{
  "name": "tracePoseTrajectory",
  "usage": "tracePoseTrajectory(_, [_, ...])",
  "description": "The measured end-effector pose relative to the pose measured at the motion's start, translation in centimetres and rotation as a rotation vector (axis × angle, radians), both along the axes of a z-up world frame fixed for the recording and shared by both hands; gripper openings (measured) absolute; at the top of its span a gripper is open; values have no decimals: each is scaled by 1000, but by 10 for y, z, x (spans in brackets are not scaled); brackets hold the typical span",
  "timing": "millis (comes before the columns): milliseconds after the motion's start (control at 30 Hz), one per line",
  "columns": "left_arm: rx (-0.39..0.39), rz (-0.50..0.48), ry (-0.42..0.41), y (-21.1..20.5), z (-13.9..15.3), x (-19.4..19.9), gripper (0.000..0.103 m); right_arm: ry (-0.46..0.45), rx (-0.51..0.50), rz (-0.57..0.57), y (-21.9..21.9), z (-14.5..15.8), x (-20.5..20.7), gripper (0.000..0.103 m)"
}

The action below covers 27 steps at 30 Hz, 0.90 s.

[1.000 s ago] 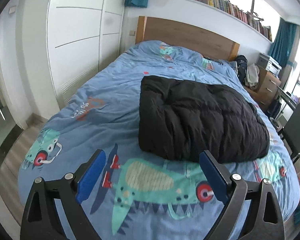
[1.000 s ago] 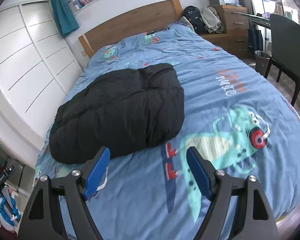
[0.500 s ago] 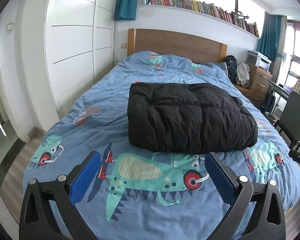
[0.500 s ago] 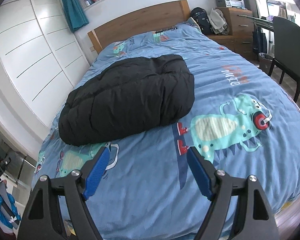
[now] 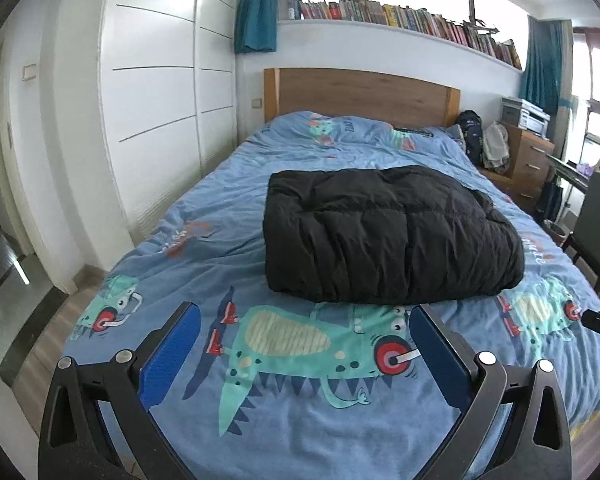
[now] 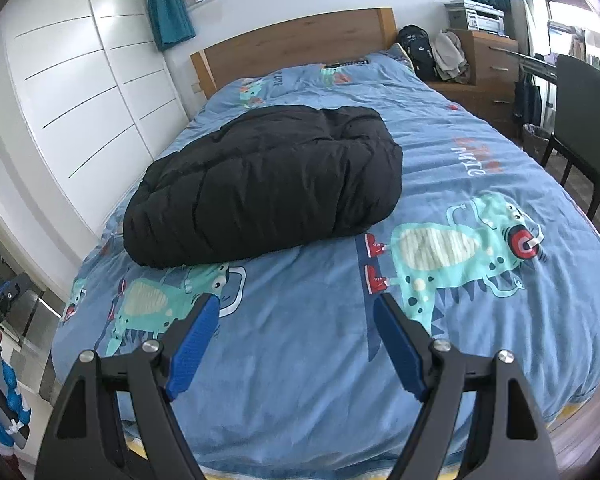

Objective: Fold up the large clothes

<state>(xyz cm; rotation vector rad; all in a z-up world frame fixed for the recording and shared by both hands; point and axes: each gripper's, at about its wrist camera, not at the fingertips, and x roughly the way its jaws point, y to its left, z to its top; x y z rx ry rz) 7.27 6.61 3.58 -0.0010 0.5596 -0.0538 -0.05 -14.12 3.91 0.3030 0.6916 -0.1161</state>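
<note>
A black puffy quilted garment (image 5: 384, 236) lies folded into a thick rectangle in the middle of the bed (image 5: 204, 220). It also shows in the right wrist view (image 6: 268, 184). My left gripper (image 5: 305, 316) is open and empty, held above the foot of the bed, well short of the garment. My right gripper (image 6: 296, 304) is open and empty, also above the foot of the bed and apart from the garment.
The bed has a blue monster-print duvet (image 6: 460, 248) and a wooden headboard (image 5: 360, 92). White wardrobes (image 5: 156, 92) stand to the left. A wooden dresser (image 6: 488, 68), a dark chair (image 6: 580, 120) and a desk stand to the right.
Both grippers have pulled back and risen away from the folded garment toward the foot of the bed. The garment has not moved. Both grippers stay open.
</note>
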Motion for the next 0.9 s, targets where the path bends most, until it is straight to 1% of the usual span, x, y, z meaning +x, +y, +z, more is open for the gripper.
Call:
tracePoseTrajectory(100, [38,15,-14,-6,-2,-4,102,-1,-1,-2,0,-4,-3,79])
tracePoseTrajectory(300, [26,-27,-13,-12,-8,-9,102,7,17,-13,-3,-14,-9,79])
tracePoseTrajectory(667, [49,-49,-7,-23,-16,-12,102,22,30,-34,-12,-24,-15,79])
tracePoseTrajectory(900, [42,-59,3,-27,-24,-11,102,36,30,-40,-16,-30,-14,79])
